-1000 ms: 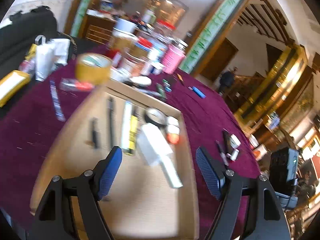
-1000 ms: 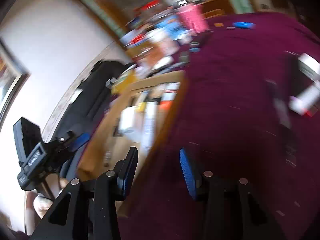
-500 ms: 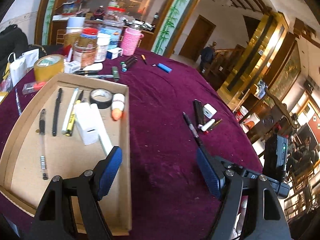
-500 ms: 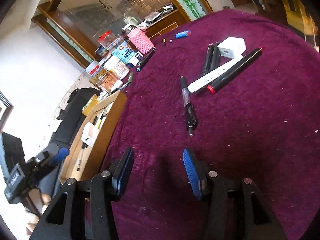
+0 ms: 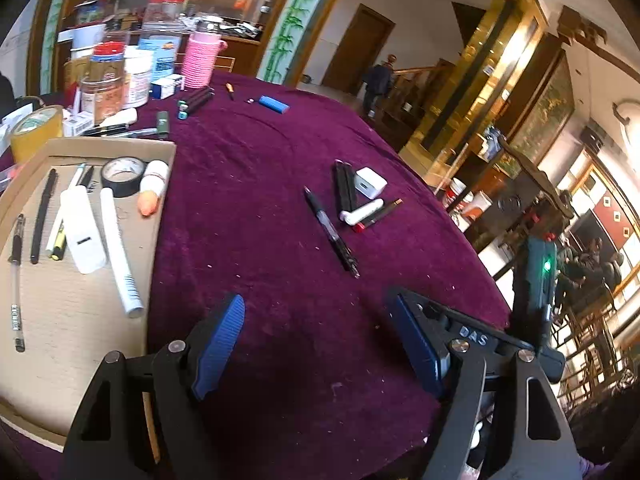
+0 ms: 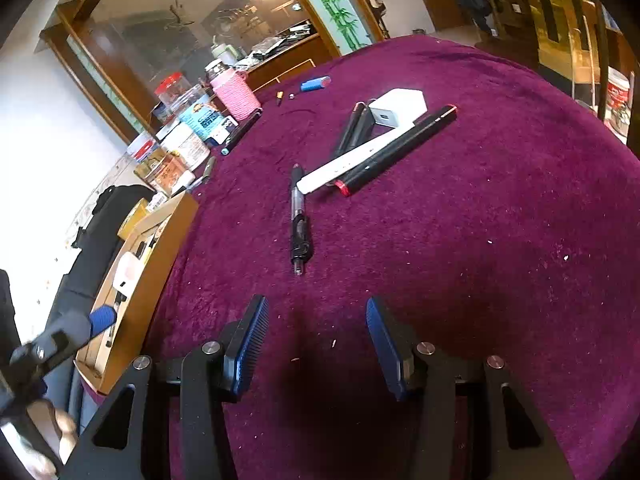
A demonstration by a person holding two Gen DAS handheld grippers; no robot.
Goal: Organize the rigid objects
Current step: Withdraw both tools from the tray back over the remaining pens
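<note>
cloth point(image 6: 480, 208) maroon | charger point(image 6: 398, 109) white | lighter point(image 6: 315, 83) blue | jar point(image 6: 236, 96) pink

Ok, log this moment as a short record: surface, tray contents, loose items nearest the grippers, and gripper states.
surface: purple cloth
tray: cardboard tray holding pens, black tape roll, white tube
loose items: clear pen, white charger, white marker, black marker
left gripper: open, empty
right gripper: open, empty, clear pen just ahead
</note>
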